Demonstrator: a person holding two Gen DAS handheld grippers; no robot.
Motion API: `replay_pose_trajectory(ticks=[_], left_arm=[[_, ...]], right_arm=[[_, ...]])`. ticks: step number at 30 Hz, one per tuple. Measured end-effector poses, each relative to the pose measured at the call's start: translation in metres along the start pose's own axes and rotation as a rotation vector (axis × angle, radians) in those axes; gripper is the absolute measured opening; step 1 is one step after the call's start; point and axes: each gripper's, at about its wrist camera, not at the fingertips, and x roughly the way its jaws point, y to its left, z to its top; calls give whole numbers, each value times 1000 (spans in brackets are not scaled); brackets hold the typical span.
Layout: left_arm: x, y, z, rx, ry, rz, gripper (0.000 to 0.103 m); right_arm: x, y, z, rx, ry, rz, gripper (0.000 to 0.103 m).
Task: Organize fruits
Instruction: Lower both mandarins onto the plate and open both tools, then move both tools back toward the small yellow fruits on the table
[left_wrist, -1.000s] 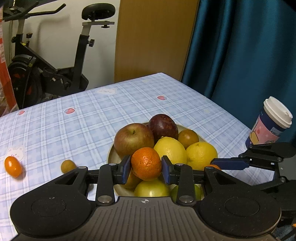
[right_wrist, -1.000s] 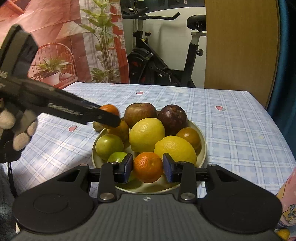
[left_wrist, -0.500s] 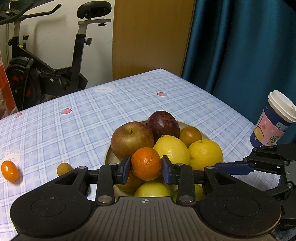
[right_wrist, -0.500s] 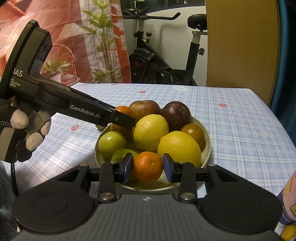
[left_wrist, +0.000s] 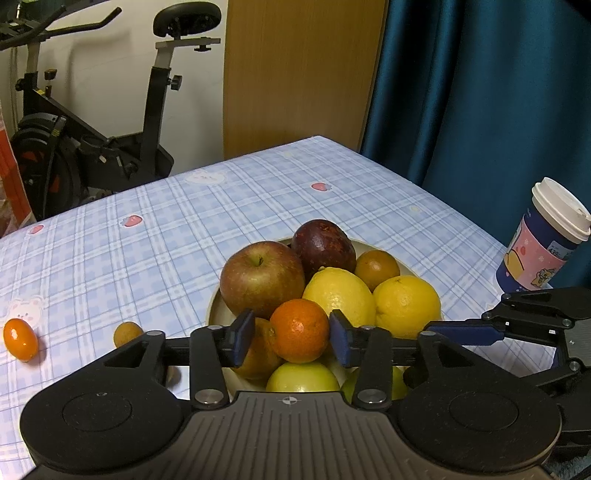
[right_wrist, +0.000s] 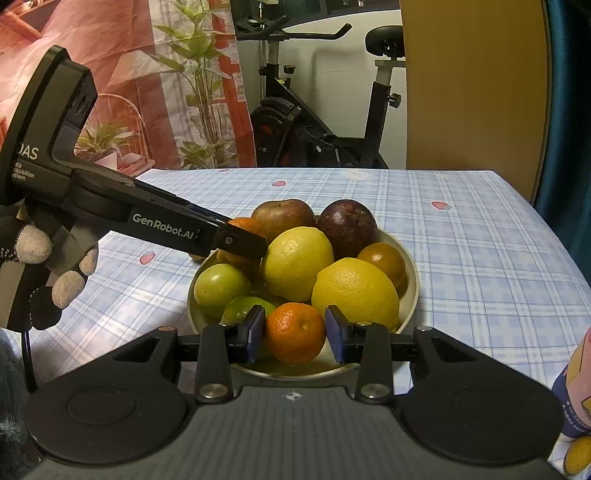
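The left gripper (left_wrist: 291, 338) is opening its jaws: where its blue pads (left_wrist: 242, 338) pressed on a mandarin (left_wrist: 299, 329) a second ago, gaps now show on both sides of the fruit. That mandarin sits between the pads on top of the pile in the bowl (left_wrist: 216, 314), resting against another orange fruit and a green apple (left_wrist: 302, 377). The gripper itself has not shifted over the bowl.

The right gripper (right_wrist: 295, 334) stays clamped on a second mandarin (right_wrist: 295, 332) at the near rim of the bowl (right_wrist: 408, 295), pads tight on both sides, as before.

The pile looks unchanged: a red apple (left_wrist: 262, 282), a dark purple fruit (left_wrist: 324, 244), two lemons (left_wrist: 340, 295) and a small brownish orange (left_wrist: 376, 264). On the checked tablecloth (left_wrist: 184, 229) left of the bowl lie a kumquat (left_wrist: 20, 339) and a duller small fruit (left_wrist: 127, 333), well apart from the pile. A lidded paper cup (left_wrist: 543, 240) stands off to the right. A gloved hand (right_wrist: 44, 266) holds the left gripper's handle.
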Motion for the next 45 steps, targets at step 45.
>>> replay_pose_trajectory(ticks=[45], left_arm=[[-100,163,-1,-237,-172,239,52]], right_arm=[[107,91,87,-220,66,122,39]])
